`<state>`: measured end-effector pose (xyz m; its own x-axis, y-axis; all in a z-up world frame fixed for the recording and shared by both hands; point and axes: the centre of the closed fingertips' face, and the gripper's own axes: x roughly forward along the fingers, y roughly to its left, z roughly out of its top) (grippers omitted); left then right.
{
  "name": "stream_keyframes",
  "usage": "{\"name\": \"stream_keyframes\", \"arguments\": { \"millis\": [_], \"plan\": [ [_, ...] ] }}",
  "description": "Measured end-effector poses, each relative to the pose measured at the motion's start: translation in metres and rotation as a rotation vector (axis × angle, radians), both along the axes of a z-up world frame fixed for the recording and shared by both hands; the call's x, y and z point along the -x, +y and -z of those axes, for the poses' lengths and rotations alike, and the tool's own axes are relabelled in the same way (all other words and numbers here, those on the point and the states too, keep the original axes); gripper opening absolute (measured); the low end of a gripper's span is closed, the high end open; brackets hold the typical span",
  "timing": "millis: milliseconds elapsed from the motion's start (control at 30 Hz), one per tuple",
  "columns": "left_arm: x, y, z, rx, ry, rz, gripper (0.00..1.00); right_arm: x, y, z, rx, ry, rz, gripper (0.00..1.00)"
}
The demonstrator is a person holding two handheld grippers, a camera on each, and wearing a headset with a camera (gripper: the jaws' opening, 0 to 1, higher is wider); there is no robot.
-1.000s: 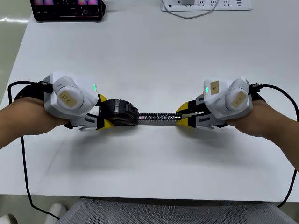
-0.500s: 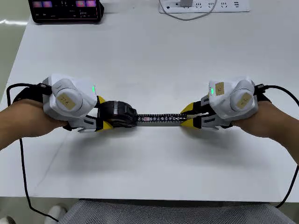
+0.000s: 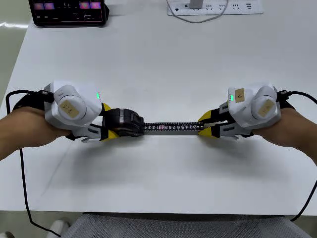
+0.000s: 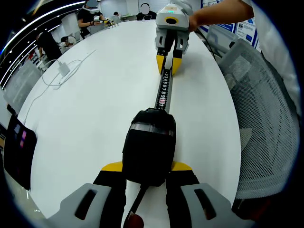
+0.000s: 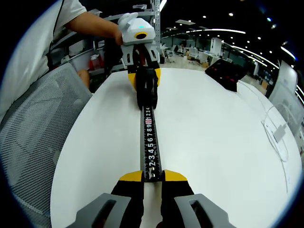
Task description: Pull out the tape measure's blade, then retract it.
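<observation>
Black case: the tape measure lies on the white worktop, towards the person's left.
Left tongs: clamped around the case, one yellow tip against each of its sides.
Blade: partly drawn out, running straight and low over the worktop from the case to the other tongs, numbers facing up.
Right tongs: pinched on the blade's free end, jaws nearly together.
Far edge: dark screen device at left, white power strip with a cable at right.
</observation>
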<state>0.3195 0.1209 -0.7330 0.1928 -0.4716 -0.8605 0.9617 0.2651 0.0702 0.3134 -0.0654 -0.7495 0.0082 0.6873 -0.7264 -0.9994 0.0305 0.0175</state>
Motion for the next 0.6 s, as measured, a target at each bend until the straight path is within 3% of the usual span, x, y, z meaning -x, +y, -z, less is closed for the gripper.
{"name": "stream_keyframes", "arguments": {
  "millis": [600],
  "plan": [
    [0.000, -0.001, 0.000, -0.003, -0.003, 0.000, 0.26, -0.002, -0.021, 0.002, 0.022, -0.004, 0.014, 0.09]
  ]
}}
